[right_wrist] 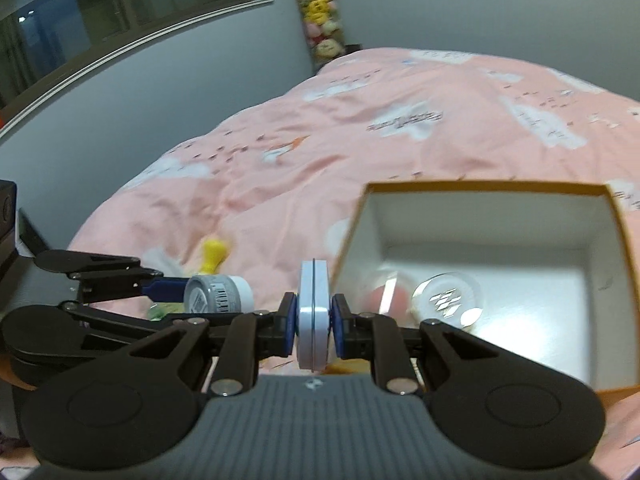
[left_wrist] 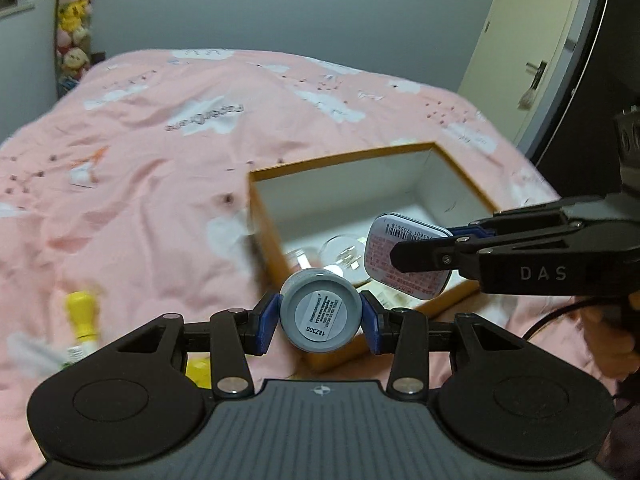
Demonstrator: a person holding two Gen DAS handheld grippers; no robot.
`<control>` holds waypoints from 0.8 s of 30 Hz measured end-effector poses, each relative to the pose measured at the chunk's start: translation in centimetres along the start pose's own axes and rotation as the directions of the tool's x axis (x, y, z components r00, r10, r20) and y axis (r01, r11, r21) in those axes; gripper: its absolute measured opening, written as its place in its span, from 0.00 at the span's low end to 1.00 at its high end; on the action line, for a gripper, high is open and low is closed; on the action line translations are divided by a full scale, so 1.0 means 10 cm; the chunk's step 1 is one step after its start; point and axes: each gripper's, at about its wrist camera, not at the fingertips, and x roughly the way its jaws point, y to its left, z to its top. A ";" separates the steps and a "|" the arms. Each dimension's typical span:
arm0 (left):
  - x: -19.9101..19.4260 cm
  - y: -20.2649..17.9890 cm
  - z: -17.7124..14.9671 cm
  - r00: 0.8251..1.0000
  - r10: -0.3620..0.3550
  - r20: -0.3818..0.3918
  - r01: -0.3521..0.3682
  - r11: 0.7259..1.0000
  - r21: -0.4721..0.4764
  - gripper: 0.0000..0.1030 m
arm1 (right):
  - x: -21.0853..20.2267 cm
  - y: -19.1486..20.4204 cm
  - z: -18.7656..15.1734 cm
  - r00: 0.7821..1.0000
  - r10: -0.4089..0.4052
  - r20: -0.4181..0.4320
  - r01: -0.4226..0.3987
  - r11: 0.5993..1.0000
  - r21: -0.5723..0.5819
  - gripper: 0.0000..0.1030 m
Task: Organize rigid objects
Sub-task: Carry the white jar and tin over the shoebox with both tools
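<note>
Here, two small containers are held over a pink bed, beside an open box.

A round grey jar (left_wrist: 319, 317) is pinched by the left gripper (left_wrist: 319, 322), base w/ printed label turned toward the camera; the blue pads (left_wrist: 269, 322) are pressed on its curved sides, prob. because the hard, smooth plastic gives a firm hold there. A flat white tin (right_wrist: 314, 316) w/ rounded corners is clamped edge-on across its thin faces by the right gripper (right_wrist: 314, 330), jaws nearly pressed together. Both are poised near the rigid cardboard box (right_wrist: 480, 187), orange outside, white inside, likely for dropping in. Clear glassy round items (right_wrist: 446, 298) are seen on the box floor. A yellow object (left_wrist: 82, 314), blurred, is left on the soft, wrinkled quilt (left_wrist: 160, 160).
</note>
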 end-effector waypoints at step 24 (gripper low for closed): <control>1.39 -0.43 0.19 0.940 -0.243 -0.241 0.199 0.961 -0.193 0.48 | 0.62 -1.42 -0.17 0.907 -0.181 -0.381 0.237 0.966 0.104 0.16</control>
